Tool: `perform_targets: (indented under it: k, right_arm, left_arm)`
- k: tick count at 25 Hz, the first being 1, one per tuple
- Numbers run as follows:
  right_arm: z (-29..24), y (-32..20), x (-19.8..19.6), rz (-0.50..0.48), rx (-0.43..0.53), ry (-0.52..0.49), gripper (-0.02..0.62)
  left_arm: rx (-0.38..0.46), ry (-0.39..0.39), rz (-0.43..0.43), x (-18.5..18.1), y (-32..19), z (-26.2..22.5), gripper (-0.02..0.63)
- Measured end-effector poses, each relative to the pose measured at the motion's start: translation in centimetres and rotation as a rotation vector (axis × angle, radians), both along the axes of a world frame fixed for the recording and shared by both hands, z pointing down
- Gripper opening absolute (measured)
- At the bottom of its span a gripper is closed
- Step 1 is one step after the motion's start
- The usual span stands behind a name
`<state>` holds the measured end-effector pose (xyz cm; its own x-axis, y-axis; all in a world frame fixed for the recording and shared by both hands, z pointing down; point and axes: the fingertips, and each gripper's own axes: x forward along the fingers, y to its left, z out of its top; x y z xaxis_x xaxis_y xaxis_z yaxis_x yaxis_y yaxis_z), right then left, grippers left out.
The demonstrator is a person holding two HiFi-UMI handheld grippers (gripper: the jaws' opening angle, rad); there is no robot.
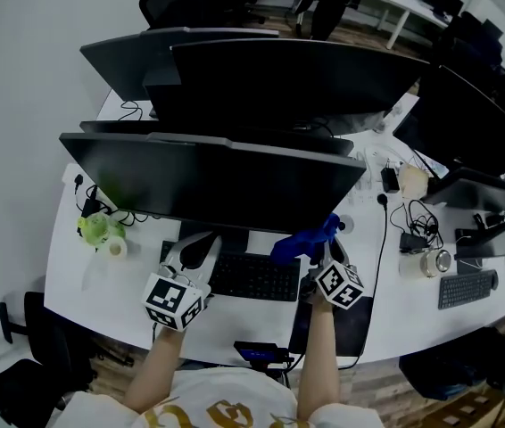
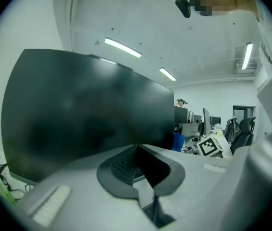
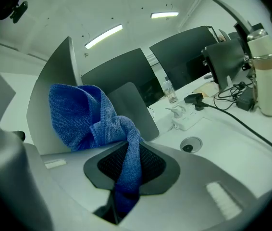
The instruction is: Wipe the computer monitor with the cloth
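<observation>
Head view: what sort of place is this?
Most likely an open-plan office: several wide black computer monitors stand on a long white desk with a black keyboard, and a black office chair and another white desk show behind.

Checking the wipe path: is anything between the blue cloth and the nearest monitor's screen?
Nothing visible is. The cloth, pinched in the right tool, is up by the monitor's lower right corner; the keyboard lies below.
</observation>
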<state>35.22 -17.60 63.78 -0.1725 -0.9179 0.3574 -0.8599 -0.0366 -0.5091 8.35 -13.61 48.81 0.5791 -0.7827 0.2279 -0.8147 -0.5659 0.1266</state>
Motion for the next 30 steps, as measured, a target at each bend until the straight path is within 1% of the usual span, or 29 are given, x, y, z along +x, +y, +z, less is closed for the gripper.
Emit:
perform_targets:
  k: [6, 10, 14, 17, 23, 26, 30]
  right_arm:
    - [1.6, 0.2, -0.1, 0.02, -0.023, -0.054, 0.087]
    - [2.4, 0.3, -0.1, 0.027, -0.016, -0.099, 0.087]
    - [3.7, 0.6, -0.2, 0.035, -0.048, -0.118, 0.087]
    - [4.3, 0.6, -0.4, 0.038, -0.05, -0.151, 0.087]
    - [4.7, 0.6, -1.2, 0.046, -0.044, -0.226, 0.087]
    - [4.9, 0.7, -1.4, 0.053, -0.052, -0.235, 0.087]
    - [5.3, 0.8, -1.6, 0.063, -0.07, -0.247, 0.087]
  left_arm:
    - [-0.004, -0.017, -0.033, -1.0, 0.8, -0.1, 0.002]
    - [-0.003, -0.027, -0.049, -1.4, 1.4, -0.3, 0.002]
    - [-0.003, -0.038, -0.066, -1.7, 1.8, -0.4, 0.002]
    - [-0.002, -0.047, -0.072, -1.7, 2.0, -0.5, 0.002]
    - [0.002, -0.064, -0.049, -0.9, 2.2, -0.8, 0.002]
    - [0.008, -0.08, -0.027, -0.3, 1.9, -0.8, 0.002]
    - [0.016, -0.073, 0.006, 0.1, 1.4, -0.9, 0.002]
